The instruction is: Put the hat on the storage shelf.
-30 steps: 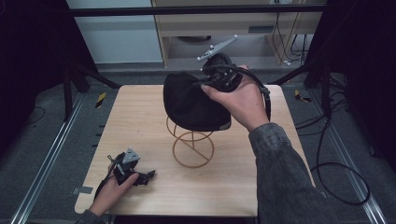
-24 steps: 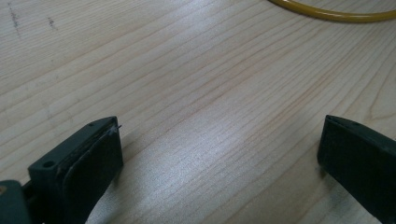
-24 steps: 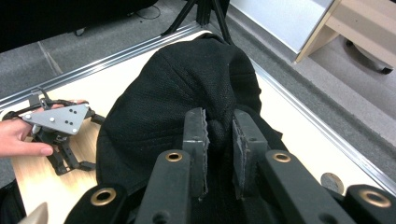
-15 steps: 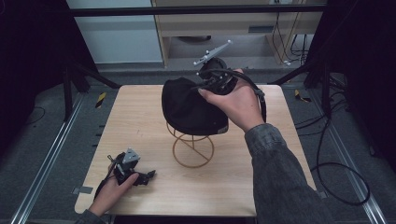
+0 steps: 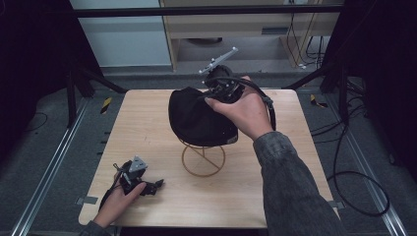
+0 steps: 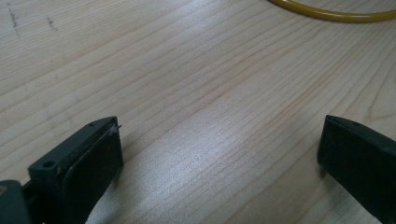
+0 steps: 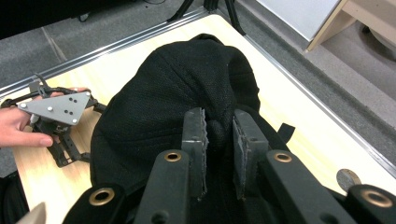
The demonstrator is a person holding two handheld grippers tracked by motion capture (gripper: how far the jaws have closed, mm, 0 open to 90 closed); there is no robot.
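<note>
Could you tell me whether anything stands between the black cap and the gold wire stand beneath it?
Nothing visible does. The right tongs pinch a fold of the black cap, which sits right over the gold wire stand; whether it rests on it, I cannot tell.

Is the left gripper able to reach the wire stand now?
Probably yes: the left gripper lies open on the table, bare wood between it and the wire stand.

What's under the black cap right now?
Under the black cap stands a gold wire stand on the table; its ring base and stem show, but its top is covered by the cap.
</note>
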